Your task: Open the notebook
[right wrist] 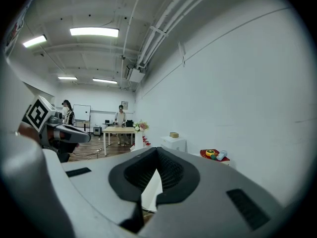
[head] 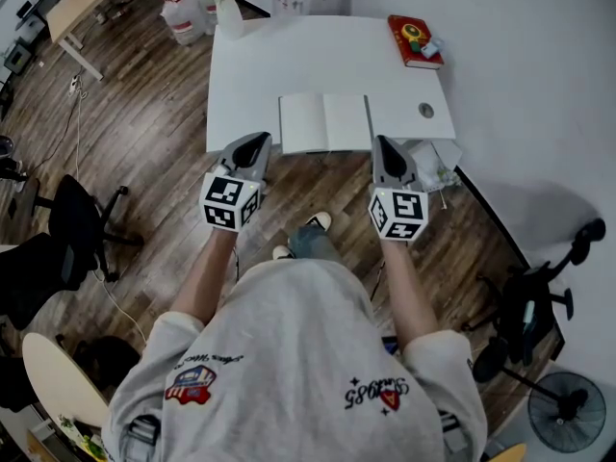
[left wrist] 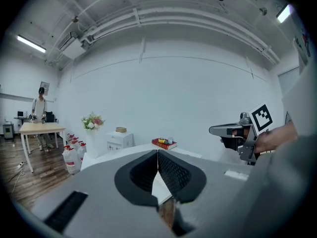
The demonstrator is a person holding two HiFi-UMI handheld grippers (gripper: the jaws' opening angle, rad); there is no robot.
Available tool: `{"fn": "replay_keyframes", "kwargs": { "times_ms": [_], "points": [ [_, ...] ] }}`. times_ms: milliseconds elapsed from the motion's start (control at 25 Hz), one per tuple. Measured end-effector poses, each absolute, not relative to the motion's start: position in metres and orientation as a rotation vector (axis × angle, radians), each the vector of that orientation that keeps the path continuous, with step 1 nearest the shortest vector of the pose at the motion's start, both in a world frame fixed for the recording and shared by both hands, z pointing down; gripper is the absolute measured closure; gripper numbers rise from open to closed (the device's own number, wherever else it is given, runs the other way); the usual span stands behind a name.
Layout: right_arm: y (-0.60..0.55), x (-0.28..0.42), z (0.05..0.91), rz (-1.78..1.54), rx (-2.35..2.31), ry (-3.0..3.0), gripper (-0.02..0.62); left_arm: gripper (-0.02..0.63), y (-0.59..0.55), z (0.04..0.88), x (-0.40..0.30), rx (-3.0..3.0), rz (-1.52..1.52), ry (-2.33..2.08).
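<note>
- Both the left gripper (head: 256, 144) and the right gripper (head: 384, 146) have their jaws pressed together, holding nothing. They hover just short of the bench (head: 241, 75).
- The notebook (head: 325, 122) lies already open and flat at the bench's near edge, between the two grippers.
- It looks light, with thin, floppy pages that crease easily, so the safest hold is an outer page edge.
- The open spread runs left to right, and the spine points away from the person.

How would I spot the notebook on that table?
Look at the white table. At the middle of its near edge lies the notebook, spread open. It shows two blank pale pages, unlike the closed red book at the far right corner.
</note>
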State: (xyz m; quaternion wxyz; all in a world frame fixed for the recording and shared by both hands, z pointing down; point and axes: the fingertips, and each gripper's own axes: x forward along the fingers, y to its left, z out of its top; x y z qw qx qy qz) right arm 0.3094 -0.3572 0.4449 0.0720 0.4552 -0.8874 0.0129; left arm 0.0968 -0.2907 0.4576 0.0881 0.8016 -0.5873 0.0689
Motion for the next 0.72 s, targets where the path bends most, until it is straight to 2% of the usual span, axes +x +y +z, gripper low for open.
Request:
{"fn": "replay_keyframes", "kwargs": {
  "times_ms": [720],
  "points": [
    [-0.337, 0.271, 0.450, 0.030, 1.317, -2.666, 0.594, 0.601, -0.267, 0.473, 0.065, 2.322, 0.156, -1.761]
  ]
}}
